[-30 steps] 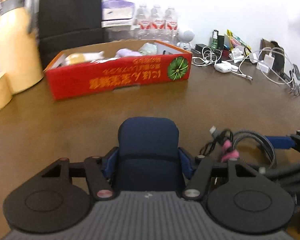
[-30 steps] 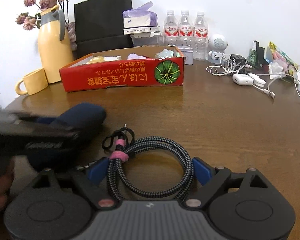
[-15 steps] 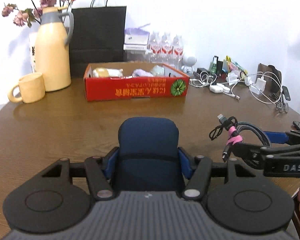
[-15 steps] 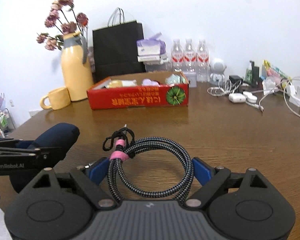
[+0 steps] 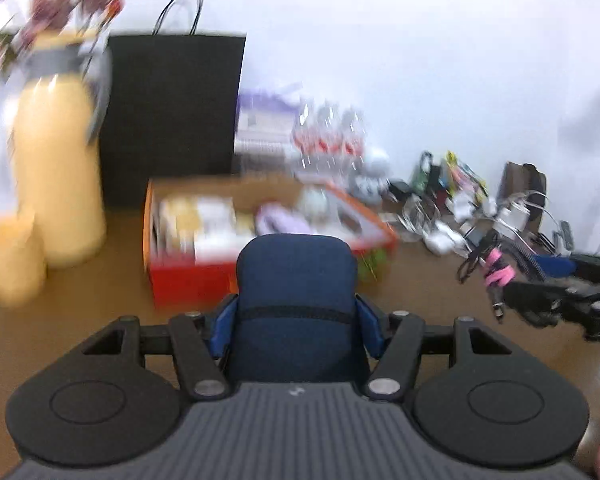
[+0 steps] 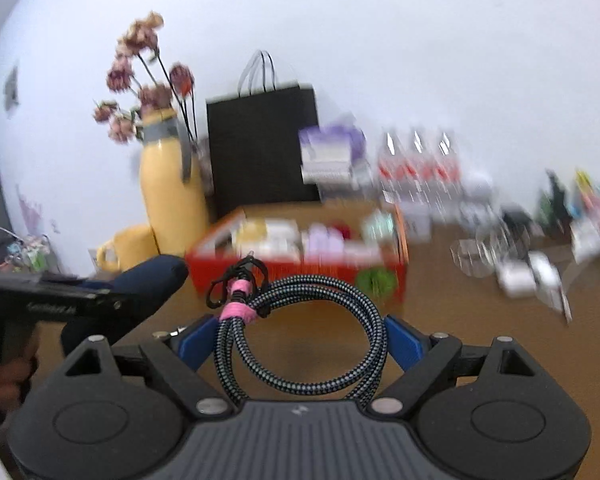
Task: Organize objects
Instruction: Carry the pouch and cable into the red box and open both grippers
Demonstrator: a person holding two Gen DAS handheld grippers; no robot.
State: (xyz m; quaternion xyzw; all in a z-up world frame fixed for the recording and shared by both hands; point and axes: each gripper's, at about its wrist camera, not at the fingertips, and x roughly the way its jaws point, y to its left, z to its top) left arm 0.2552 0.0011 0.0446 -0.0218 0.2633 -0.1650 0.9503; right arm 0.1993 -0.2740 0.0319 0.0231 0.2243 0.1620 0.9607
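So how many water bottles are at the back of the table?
3, side by side against the wall behind the red box: left, middle, right. Blur could hide more.

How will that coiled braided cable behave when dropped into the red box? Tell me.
The coiled braided cable likely holds its loop, since a pink tie binds it. Its loose black end may flop. It probably lands softly.

navy fabric case point(image 5: 296, 304): sitting upright between the left jaws, pressed on both sides, rounded end sticking out past them | coiled braided cable point(image 6: 304, 332) with pink tie: lying flat, spanning the right jaws, clamped
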